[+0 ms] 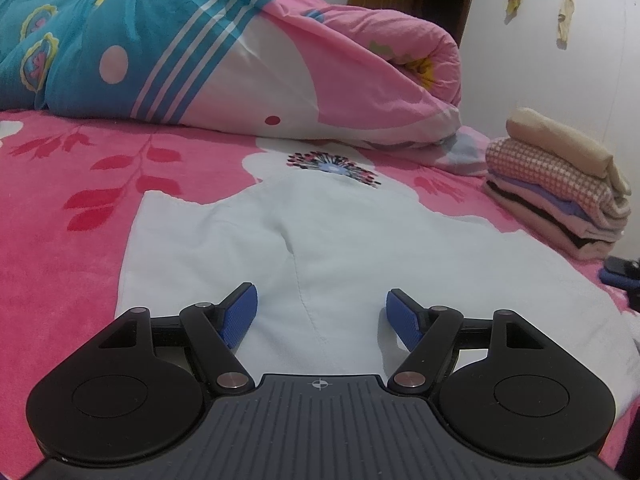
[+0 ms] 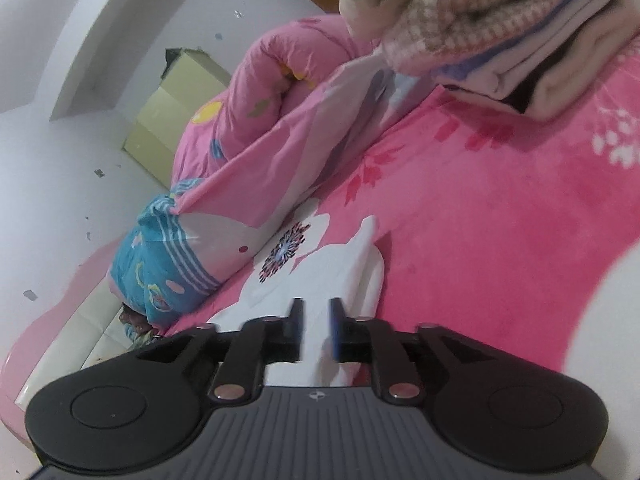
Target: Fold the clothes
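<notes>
Our left gripper is wide open over the white garment, which lies flat on the pink bed. Our right gripper is nearly closed around its edge; we cannot tell if it pinches. Farther back sit a folded pile and a quilt.

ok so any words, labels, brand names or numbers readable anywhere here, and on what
None: no words, brands or numbers can be read in either view.
Left gripper body: only a small crosshair mark, no letters.
Right gripper body: the same kind of mark, blurred.
White garment, folded stack: no label visible.
</notes>
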